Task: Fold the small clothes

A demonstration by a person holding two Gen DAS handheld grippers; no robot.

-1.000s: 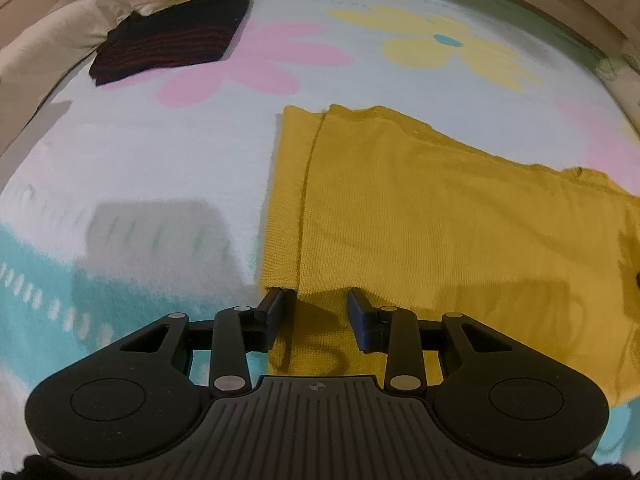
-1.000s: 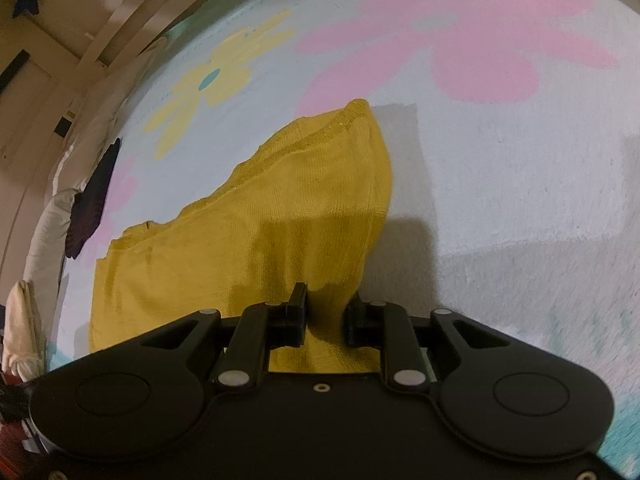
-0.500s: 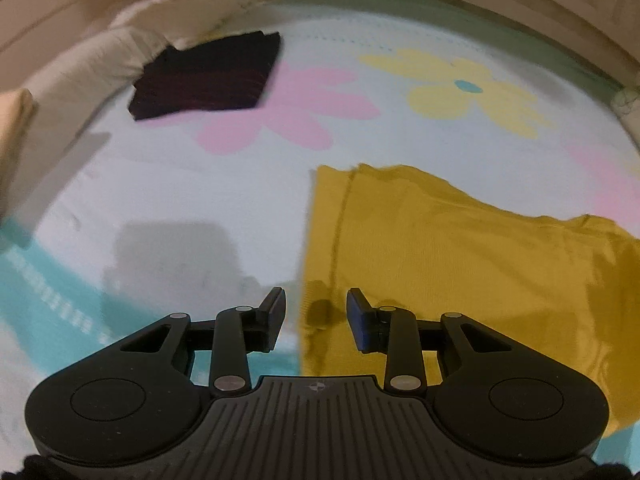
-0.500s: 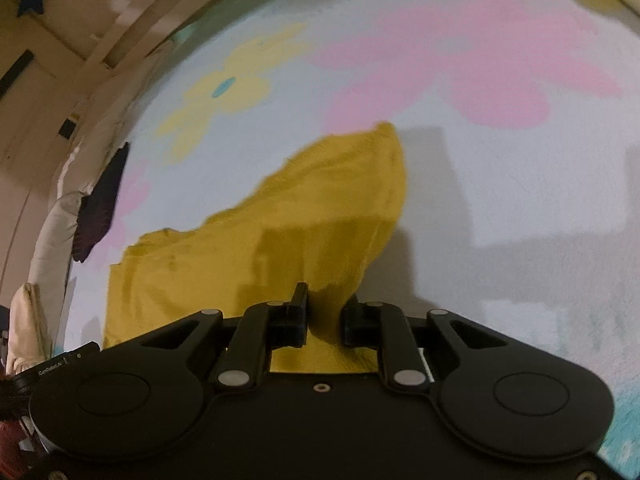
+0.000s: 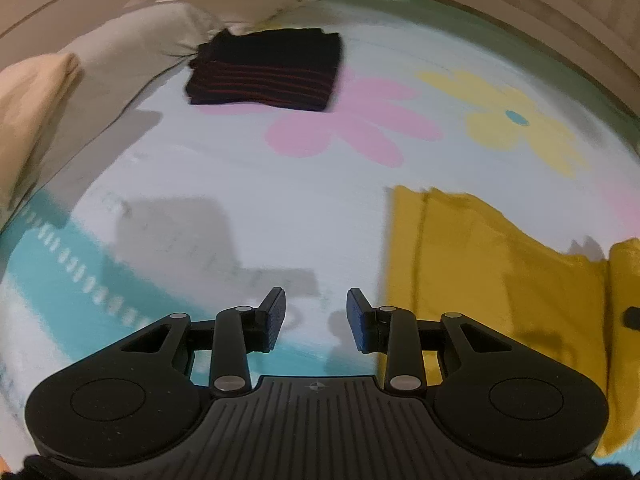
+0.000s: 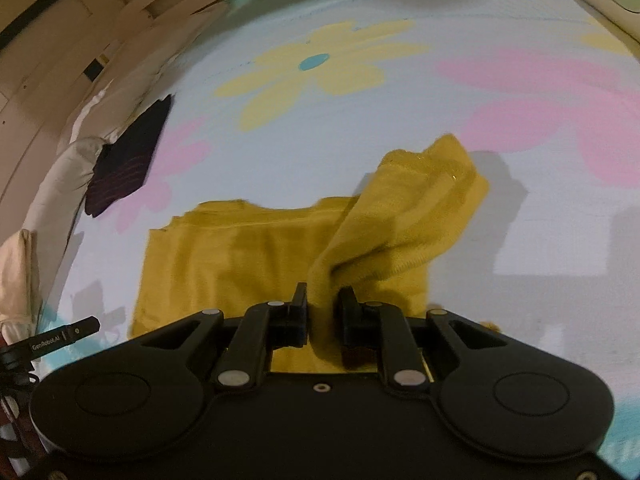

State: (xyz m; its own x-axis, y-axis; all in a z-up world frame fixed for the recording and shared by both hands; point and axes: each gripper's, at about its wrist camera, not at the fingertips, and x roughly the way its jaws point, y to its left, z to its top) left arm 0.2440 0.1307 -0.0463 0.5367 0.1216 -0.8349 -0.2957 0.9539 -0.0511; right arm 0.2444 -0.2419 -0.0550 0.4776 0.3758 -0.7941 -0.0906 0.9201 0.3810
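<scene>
A mustard-yellow garment (image 6: 240,256) lies on a flowered bedspread (image 6: 360,128). My right gripper (image 6: 323,300) is shut on the garment's right end, which rises from the pads as a raised fold (image 6: 404,216) draped back over the flat part. In the left wrist view the same garment (image 5: 480,280) sits to the right of my left gripper (image 5: 316,312). That gripper stands open over bare bedspread (image 5: 248,200) just left of the garment's edge, with nothing between its fingers.
A folded black garment with red stripes (image 5: 264,72) lies at the far left of the bed beside a pale pillow (image 5: 36,96). A cream headboard or wall (image 6: 80,20) runs behind. The left gripper's tip (image 6: 64,334) shows at the left edge of the right wrist view.
My left gripper has drawn back leftward off the yellow garment and now hovers over bare bedspread. My right gripper has lifted its end of the garment and carried it leftward over the rest.
</scene>
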